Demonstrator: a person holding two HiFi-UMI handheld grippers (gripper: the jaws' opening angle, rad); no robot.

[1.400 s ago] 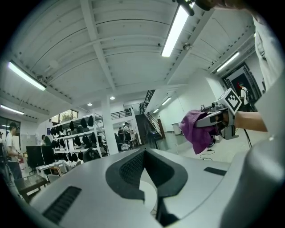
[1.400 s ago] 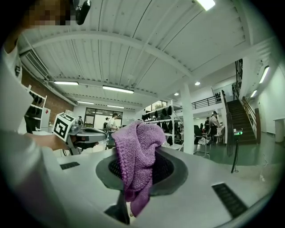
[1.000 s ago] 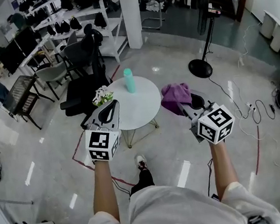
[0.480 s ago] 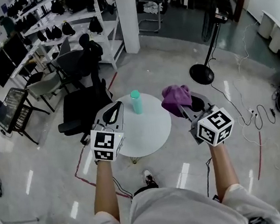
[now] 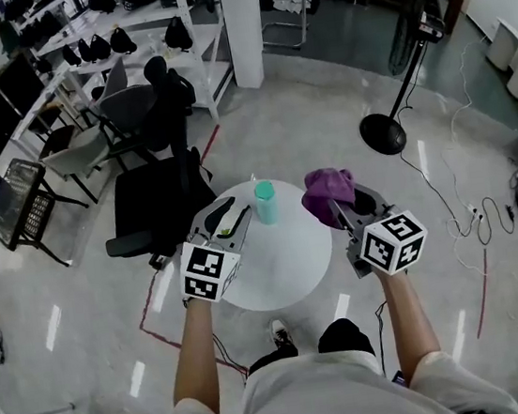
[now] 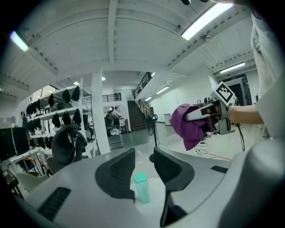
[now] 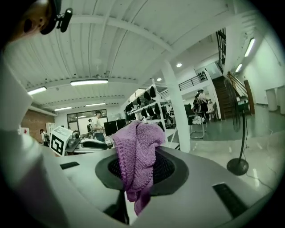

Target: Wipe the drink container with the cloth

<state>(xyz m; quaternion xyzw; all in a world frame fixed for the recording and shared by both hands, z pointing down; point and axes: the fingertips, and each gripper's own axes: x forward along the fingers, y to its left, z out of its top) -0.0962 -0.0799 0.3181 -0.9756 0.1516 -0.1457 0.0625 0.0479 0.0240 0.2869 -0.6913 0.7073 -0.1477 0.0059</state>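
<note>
Our left hand-held gripper (image 5: 225, 218), smooth grey plastic with ribbed dark pads, has just been opening its jaws. They stand slightly apart and grip nothing, and we see the drink container through the gap, further ahead. The drink container (image 5: 265, 202), a slim mint-green cylinder with a rounded cap, stands upright on the round white counter (image 5: 286, 269). Our right hand-held gripper (image 5: 342, 205) is clamped on the cloth (image 5: 327, 189), a purple knitted bundle, bunched above the jaws and hanging limp below.

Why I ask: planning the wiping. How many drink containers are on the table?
1. The teal drink container stands near the round table's far edge; the left gripper covers some tabletop.
</note>
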